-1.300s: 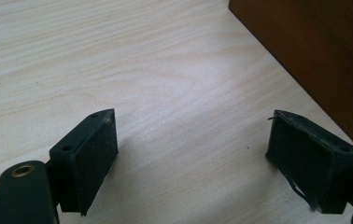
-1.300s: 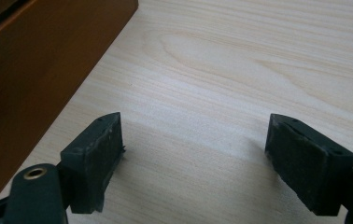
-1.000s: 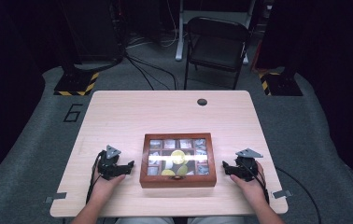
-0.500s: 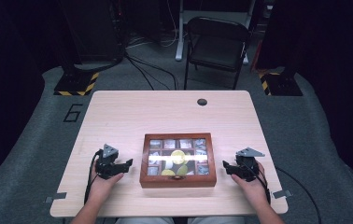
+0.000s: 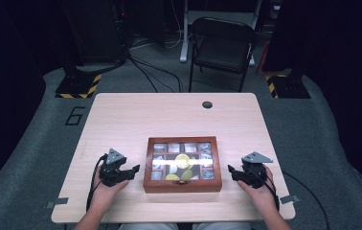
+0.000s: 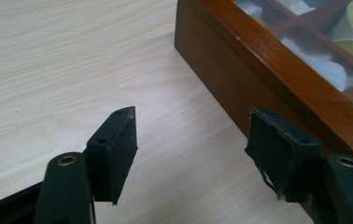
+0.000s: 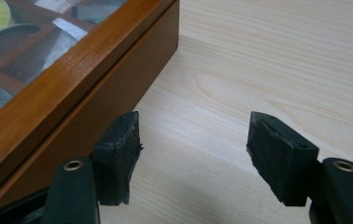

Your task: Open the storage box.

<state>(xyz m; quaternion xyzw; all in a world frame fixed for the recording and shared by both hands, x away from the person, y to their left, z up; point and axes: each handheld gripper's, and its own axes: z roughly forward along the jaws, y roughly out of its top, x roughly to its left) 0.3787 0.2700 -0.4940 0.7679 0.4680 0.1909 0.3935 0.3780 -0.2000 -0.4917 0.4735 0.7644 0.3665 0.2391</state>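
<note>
A brown wooden box (image 5: pixel 182 164) with a glass lid over several compartments sits on the near middle of the light wood table (image 5: pixel 169 115). My left gripper (image 5: pixel 134 170) hovers just left of the box, jaws pointing at its side. The left gripper view has the box wall (image 6: pixel 240 79) beside the right pad; the left gripper (image 6: pixel 193 154) is open, its jaws have just been closing, and only bare table lies between them. My right gripper (image 5: pixel 231 170) mirrors it on the box's right. Its own view puts the box (image 7: pixel 72 107) at the left pad; the right gripper (image 7: pixel 195 154) has just narrowed but stays open and empty.
A small black round hole (image 5: pixel 207 104) marks the far part of the table. A dark folding chair (image 5: pixel 222 43) stands beyond the far edge. Cables trail from both grippers toward the near table edge. Bare wood lies to the left, right and behind the box.
Both hands have lifted their grippers slightly beside the box. The jaws of each stand narrower than before. The box has not moved.
</note>
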